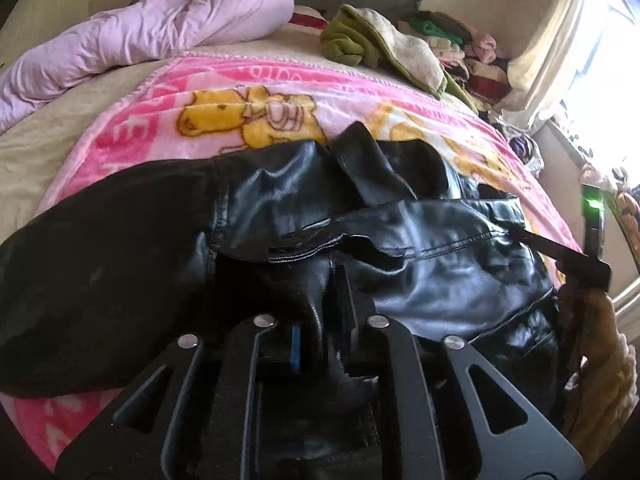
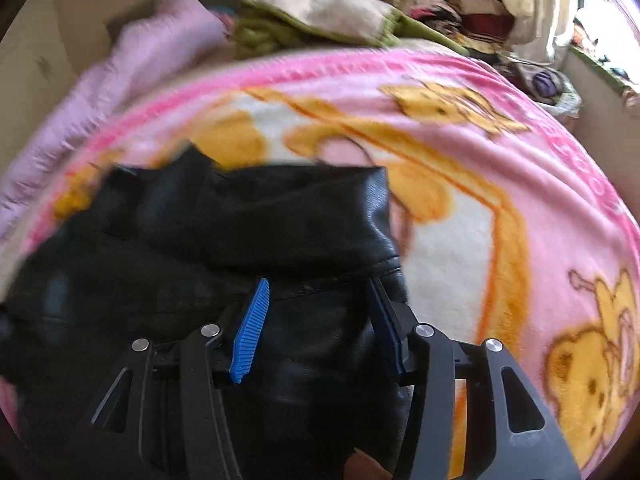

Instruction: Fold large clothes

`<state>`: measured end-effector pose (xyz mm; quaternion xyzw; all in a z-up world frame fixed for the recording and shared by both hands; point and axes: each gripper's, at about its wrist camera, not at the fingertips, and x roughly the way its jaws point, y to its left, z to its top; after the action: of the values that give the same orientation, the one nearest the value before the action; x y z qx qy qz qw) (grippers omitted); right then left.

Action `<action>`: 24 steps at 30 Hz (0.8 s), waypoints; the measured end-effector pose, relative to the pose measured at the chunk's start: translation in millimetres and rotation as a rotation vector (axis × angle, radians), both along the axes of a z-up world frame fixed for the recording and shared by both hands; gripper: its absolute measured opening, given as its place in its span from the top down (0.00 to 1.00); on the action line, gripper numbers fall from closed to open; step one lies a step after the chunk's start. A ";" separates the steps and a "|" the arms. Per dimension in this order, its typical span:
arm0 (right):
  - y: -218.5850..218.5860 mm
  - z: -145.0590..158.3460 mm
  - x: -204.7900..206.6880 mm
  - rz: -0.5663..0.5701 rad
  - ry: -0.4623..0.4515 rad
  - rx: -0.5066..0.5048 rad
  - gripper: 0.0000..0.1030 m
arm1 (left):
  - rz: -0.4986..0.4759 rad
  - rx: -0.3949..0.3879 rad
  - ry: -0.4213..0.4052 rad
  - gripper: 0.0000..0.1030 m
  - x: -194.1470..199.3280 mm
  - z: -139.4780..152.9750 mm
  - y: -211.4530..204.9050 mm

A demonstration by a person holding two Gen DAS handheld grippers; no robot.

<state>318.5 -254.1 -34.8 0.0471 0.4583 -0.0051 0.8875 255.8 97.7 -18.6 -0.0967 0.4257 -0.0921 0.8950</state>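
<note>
Leather, black and glossy, fills the lower half of the left wrist view: a jacket (image 1: 280, 216) lies crumpled on a pink cartoon-bear blanket (image 1: 168, 120) spread over the bed. The left tool (image 1: 320, 320) points steeply down into the garment, its jaws drawn almost together with a fold of the leather pinched between them; a sliver of one blue pad shows beside the fold. Only this view shows the other device: the right tool (image 1: 540, 246) enters from the right edge, one dark finger lying on the jacket's stitched hem, a green light glowing on its body. This view alone also shows clearly a lilac quilt (image 1: 160, 28) bunched at the head of the bed. A green-and-cream towel (image 1: 380, 44) and a heap of mixed clothes (image 1: 472, 60) sit by the curtained window.

The right wrist view is blurred. It shows what the first hides: the right tool's two blue ribbed pads (image 2: 250, 332) stand about half apart, tilted down over the jacket's right edge, with leather between them. Whether the pads press on it I cannot tell. Beyond lies a broad bare stretch of blanket to the right of the jacket. The left tool does not appear here.
</note>
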 end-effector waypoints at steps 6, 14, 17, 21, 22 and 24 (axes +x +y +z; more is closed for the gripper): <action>-7.2 -5.5 -1.2 0.001 -0.004 0.029 0.52 | 0.011 0.045 0.068 0.80 8.8 -27.2 1.3; -4.4 40.0 -51.5 0.109 -0.085 0.136 0.51 | 0.035 0.044 -0.015 0.54 -15.7 11.8 15.2; 5.9 46.0 -71.8 0.168 -0.089 0.122 0.50 | 0.045 0.053 -0.054 0.54 -25.9 30.8 15.0; 20.2 47.5 -93.6 0.219 -0.087 0.099 0.47 | 0.002 0.022 -0.059 0.54 -33.1 43.0 3.5; 22.9 47.6 -97.4 0.226 -0.087 0.100 0.47 | -0.021 0.013 -0.044 0.54 -32.7 42.1 -3.2; 28.5 49.0 -105.5 0.243 -0.093 0.113 0.45 | -0.042 0.017 -0.027 0.54 -32.4 37.7 -13.3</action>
<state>213.0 -225.6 14.2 0.0411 0.4185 0.1305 0.8979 223.3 84.3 19.1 -0.0786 0.4164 -0.1086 0.8992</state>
